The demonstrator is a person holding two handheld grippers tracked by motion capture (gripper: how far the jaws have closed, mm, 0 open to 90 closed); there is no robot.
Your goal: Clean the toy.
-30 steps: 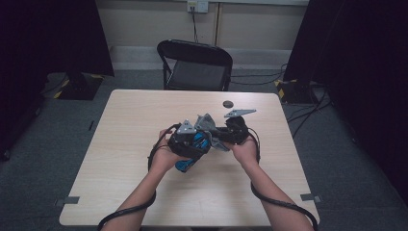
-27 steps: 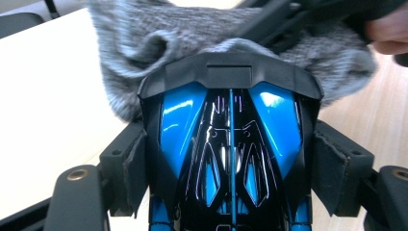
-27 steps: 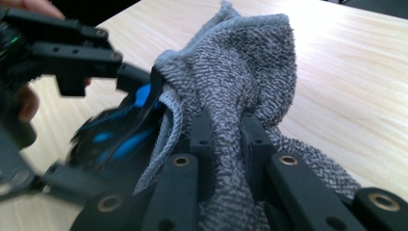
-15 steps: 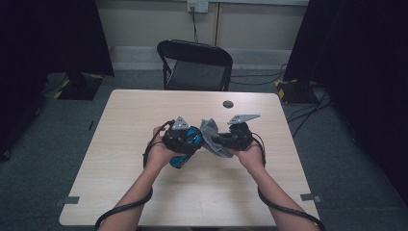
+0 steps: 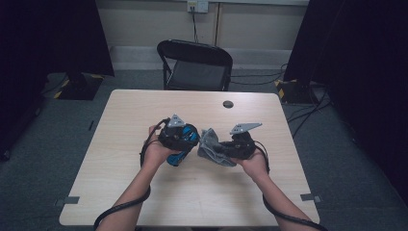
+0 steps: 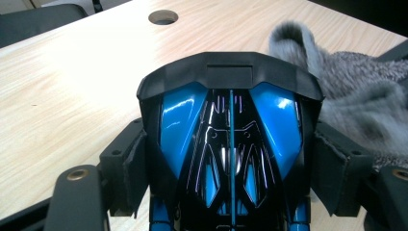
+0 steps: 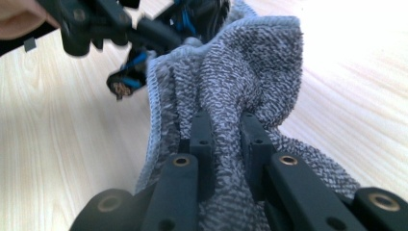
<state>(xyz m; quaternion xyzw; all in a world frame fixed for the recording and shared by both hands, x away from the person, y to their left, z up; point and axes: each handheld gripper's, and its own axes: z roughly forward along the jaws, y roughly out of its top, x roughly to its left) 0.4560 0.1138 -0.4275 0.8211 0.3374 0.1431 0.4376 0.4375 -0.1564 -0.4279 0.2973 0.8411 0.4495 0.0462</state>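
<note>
In the left gripper view the left gripper point(image 6: 231, 159) has its jaws set wide and pressed on either flank of a blue-and-black toy car point(image 6: 230, 130); the car's lower end is cut off by the bottom edge, so its wheels are hard to make out there. In the right gripper view the right gripper point(image 7: 226, 130) has its jaws closed tight on a bunched fold of a grey terry cloth point(image 7: 250, 72), and the cloth hides the inner faces of the pads. In the high view the left gripper point(image 5: 179, 139) and the right gripper point(image 5: 230, 148) are held just above the middle of the table point(image 5: 144, 192), with the cloth point(image 5: 209, 144) hanging between them and meeting the car point(image 5: 182, 144); whether cloth and car actually touch cannot be told from above. The table is pale wood-grain with a round cable hole point(image 5: 228, 104) near its far edge. Beyond it stands a black folding chair point(image 5: 196, 65) on grey carpet, before a pale wall flanked by dark curtains. Compared with a second ago, the right hand has shifted slightly outward and lower, while the left has barely moved.
</note>
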